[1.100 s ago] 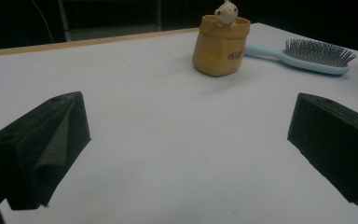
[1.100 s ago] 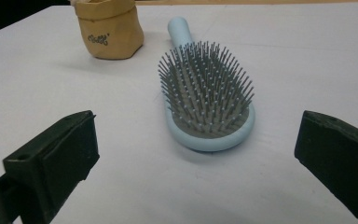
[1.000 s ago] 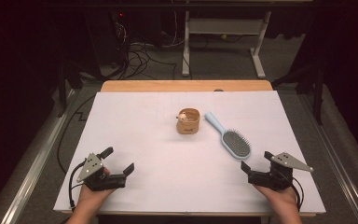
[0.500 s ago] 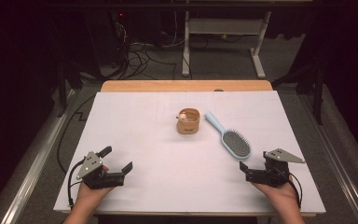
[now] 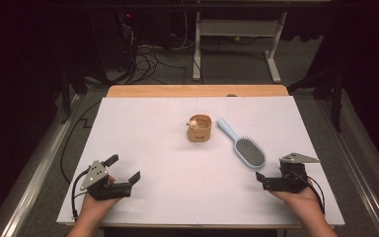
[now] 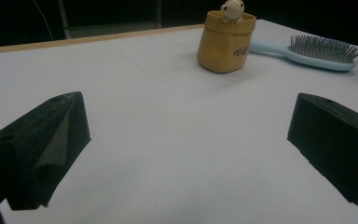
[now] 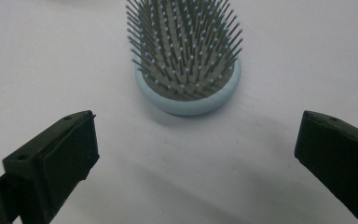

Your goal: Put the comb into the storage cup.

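1. On the white table [image 5: 143,128], near its right front corner, I hold the right gripper [image 5: 262,180] low with its jaws spread wide and nothing between them; the hairbrush [image 5: 242,144] lies just ahead of it, bristles up, its head toward me and its handle running away toward the tan cup [image 5: 200,128].
2. At the left front, the left gripper [image 5: 125,169] rests with jaws likewise wide apart and empty, well away from both things.
3. I judge the step in hand to be a reach for the brush; I would bring the right jaws forward and take the slim handle or the rim of the head, not the bristles, which would flex and let it slip.
4. From the right gripper view the brush head [image 7: 186,60] is an oval of pale blue smooth plastic with a grey pad of thin, ball-tipped pins; it looks light and liable to slide on the smooth tabletop, so I would close squarely across it.
5. Seen from the left gripper view, the cup [image 6: 224,42] is matte, soft-cornered like a little sack, with a small pale figure [image 6: 232,9] at its rim.
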Tool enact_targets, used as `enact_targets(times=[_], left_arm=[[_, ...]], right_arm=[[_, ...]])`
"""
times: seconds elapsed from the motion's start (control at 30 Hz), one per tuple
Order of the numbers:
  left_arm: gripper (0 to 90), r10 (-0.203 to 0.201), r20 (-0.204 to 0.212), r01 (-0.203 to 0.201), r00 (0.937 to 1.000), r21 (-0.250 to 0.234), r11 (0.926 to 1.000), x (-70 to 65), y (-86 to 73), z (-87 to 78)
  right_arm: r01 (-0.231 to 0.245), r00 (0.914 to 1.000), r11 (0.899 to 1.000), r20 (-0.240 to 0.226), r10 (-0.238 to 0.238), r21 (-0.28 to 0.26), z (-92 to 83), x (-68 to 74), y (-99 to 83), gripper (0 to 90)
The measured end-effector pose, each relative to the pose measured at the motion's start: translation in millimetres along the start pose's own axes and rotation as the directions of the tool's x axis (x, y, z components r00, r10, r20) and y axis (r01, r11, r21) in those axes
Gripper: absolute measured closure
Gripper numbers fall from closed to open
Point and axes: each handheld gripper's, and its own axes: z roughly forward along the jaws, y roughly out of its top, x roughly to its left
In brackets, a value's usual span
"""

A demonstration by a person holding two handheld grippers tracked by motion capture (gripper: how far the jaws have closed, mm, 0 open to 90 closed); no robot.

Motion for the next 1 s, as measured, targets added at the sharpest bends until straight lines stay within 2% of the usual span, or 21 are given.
enact_targets(times=[0.13, 0.3, 0.57, 0.73, 0.93, 1.0], left_arm=[[0.1, 0.008, 0.009, -0.008, 0.9999, -0.01, 0.9999, -1.8, 0.4, -0.2], [0.1, 0.014, 0.016, -0.014, 0.9998, -0.013, 0.9998, -3.4, 0.4, -0.3], [0.1, 0.017, 0.018, -0.016, 0.9997, -0.017, 0.9997, -3.9, 0.2, -0.5], [0.1, 0.015, 0.015, -0.015, 0.9998, -0.007, 0.9999, -3.7, -0.2, 1.1], [0.1, 0.017, 0.019, -0.017, 0.9997, -0.009, 0.9998, -5.6, 0.0, 2.2], [0.1, 0.016, 0.02, -0.016, 0.9997, -0.009, 0.9998, -5.0, -0.1, 1.7]], right_arm=[[0.039, 0.9992, 0.998, 0.004, -0.039, 0.04, 3.3, 3.0, -0.6, 0.1], [0.064, 0.9977, 0.994, -0.025, -0.062, 0.088, 6.2, 5.3, -2.5, 0.1], [0.108, 0.9935, 0.98, -0.054, -0.1, 0.165, 3.5, 5.3, 2.2, 0.1], [0.113, 0.9925, 0.974, -0.07, -0.101, 0.196, 0.8, 4.0, 6.8, 0.1], [0.13, 0.9902, 0.969, -0.08, -0.115, 0.21, -2.1, 4.5, 16.5, 0.1], [0.146, 0.9877, 0.964, -0.087, -0.13, 0.221, -2.4, 4.9, 20.9, 0.1]])
